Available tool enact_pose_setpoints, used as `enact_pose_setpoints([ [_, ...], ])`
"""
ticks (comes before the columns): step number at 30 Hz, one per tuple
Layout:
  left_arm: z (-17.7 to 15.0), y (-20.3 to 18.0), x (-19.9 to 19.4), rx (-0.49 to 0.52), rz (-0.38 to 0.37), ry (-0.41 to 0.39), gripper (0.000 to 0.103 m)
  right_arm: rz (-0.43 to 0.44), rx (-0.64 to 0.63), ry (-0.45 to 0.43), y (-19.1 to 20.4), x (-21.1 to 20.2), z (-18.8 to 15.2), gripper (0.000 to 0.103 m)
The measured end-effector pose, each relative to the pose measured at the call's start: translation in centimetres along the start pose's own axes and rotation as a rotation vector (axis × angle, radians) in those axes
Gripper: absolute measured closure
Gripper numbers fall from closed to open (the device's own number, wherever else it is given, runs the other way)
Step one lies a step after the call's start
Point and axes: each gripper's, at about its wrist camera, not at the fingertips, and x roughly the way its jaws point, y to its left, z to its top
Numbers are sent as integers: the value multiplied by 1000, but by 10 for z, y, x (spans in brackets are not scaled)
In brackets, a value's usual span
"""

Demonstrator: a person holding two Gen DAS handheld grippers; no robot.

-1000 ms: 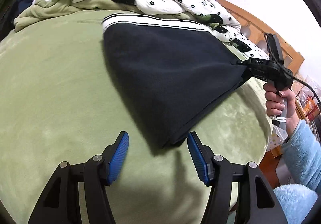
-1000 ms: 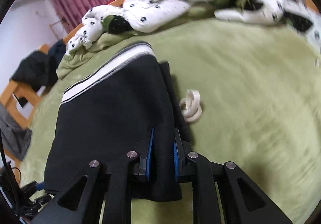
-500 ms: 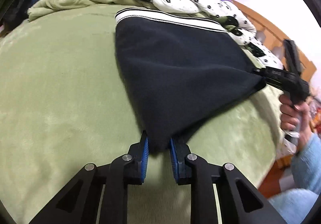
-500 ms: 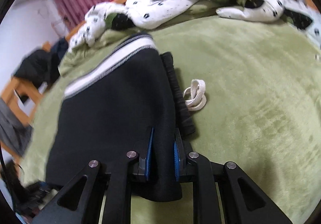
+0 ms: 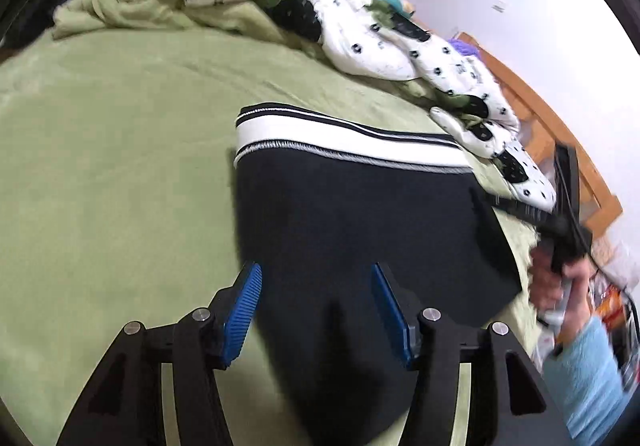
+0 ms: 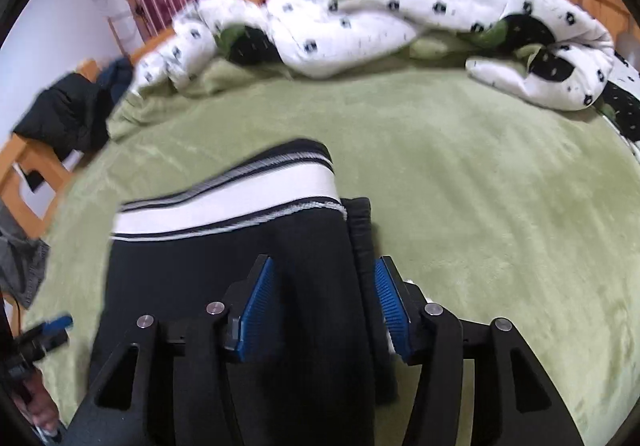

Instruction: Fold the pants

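Note:
The black pants (image 5: pixel 352 222) lie folded on the green blanket, their white-and-black striped waistband (image 5: pixel 344 138) at the far edge. My left gripper (image 5: pixel 316 310) hovers over the pants' near left part; its jaws are opening and the blue pads press on nothing. In the right wrist view the pants (image 6: pixel 224 270) fill the lower middle. My right gripper (image 6: pixel 324 310) straddles their right edge, jaws opening, with the fabric between the pads but not pinched. The right gripper (image 5: pixel 560 226) also shows in a hand at the far right of the left view.
The green blanket (image 6: pixel 480 166) covers the bed. A white quilt with black prints (image 6: pixel 400 6) is heaped along the far side. The wooden bed frame (image 5: pixel 560 134) runs behind it. Dark clothes (image 6: pixel 68 114) hang over a wooden piece at the left.
Both grippers held the pants' near edge shut and carried it forward toward the waistband. Now both have let go, with jaws spread over the flattened fabric.

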Motion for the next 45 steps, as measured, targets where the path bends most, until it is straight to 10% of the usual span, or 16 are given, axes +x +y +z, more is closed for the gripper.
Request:
enact_pose_setpoints([
  [10,11,37,85,-150,-112,81,49,71,17,15,-22,32,-7,49],
  [13,15,30,88,-142,-102,87,63,182,79,93,-28,44,-5,49],
  [16,24,23,74,-140,-95,91,90,246,169,149,-34,45,-7,49],
  [21,39,16,32,-102,-123,68,91,203,136,50,-2,-7,-4,82],
  [33,63,132,-98,-99,125,40,91,498,109,75,167,-25,-31,84],
  [39,24,212,-58,-217,154,140,82,337,11,65,199,42,-56,79],
  [45,18,204,-61,-117,230,102,63,228,-32,25,194,21,-50,55],
])
